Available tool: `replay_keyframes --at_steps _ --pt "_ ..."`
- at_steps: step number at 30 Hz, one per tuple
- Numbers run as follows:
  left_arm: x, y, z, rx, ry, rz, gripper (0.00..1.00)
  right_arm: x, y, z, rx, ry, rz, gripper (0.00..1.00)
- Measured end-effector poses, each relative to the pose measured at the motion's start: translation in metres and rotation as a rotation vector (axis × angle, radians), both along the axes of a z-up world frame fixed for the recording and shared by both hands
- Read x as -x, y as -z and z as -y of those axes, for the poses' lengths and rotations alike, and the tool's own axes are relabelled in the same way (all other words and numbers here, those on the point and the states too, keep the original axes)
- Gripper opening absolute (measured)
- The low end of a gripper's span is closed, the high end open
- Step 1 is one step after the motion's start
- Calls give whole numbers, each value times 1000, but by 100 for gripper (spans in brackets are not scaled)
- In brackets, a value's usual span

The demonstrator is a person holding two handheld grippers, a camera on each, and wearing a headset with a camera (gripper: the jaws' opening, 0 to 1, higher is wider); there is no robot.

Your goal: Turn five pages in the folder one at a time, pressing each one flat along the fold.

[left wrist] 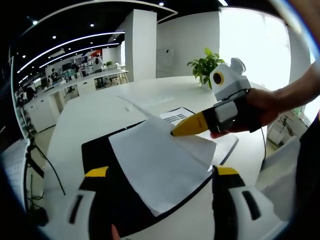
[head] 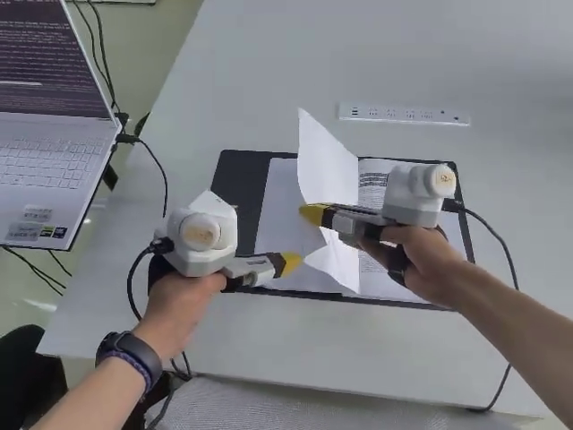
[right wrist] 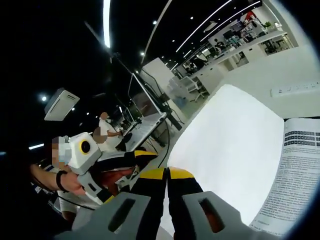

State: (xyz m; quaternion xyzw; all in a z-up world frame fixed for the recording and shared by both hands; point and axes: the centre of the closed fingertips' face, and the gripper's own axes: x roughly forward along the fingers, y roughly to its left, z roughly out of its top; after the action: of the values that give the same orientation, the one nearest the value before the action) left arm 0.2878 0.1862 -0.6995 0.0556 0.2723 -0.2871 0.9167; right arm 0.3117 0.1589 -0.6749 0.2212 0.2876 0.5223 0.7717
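A black folder (head: 237, 179) lies open on the white table. One white page (head: 327, 166) stands lifted above the fold, and my right gripper (head: 313, 213) is shut on its lower edge. In the right gripper view the yellow tips (right wrist: 167, 175) are closed together with the blank page (right wrist: 235, 135) rising beside them and a printed page (right wrist: 295, 165) lying flat at the right. My left gripper (head: 288, 263) hovers open over the folder's near edge, close to the lifted sheet. Its own view shows the jaws (left wrist: 162, 172) spread wide above the page (left wrist: 155, 165), with the right gripper (left wrist: 185, 127) pinching the sheet.
An open laptop (head: 45, 134) sits at the far left with cables (head: 157, 175) trailing toward the folder. A white power strip (head: 403, 114) lies behind the folder. The table's front edge (head: 295, 381) runs just below my hands.
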Motion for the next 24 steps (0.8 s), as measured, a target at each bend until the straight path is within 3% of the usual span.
replay_keyframes --at_steps 11,24 --pt "15 10 -27 2 -48 -25 83 -1 36 -28 62 -26 -76 0" --pt "31 23 -35 9 -65 -56 83 1 85 -47 160 -40 -183 0"
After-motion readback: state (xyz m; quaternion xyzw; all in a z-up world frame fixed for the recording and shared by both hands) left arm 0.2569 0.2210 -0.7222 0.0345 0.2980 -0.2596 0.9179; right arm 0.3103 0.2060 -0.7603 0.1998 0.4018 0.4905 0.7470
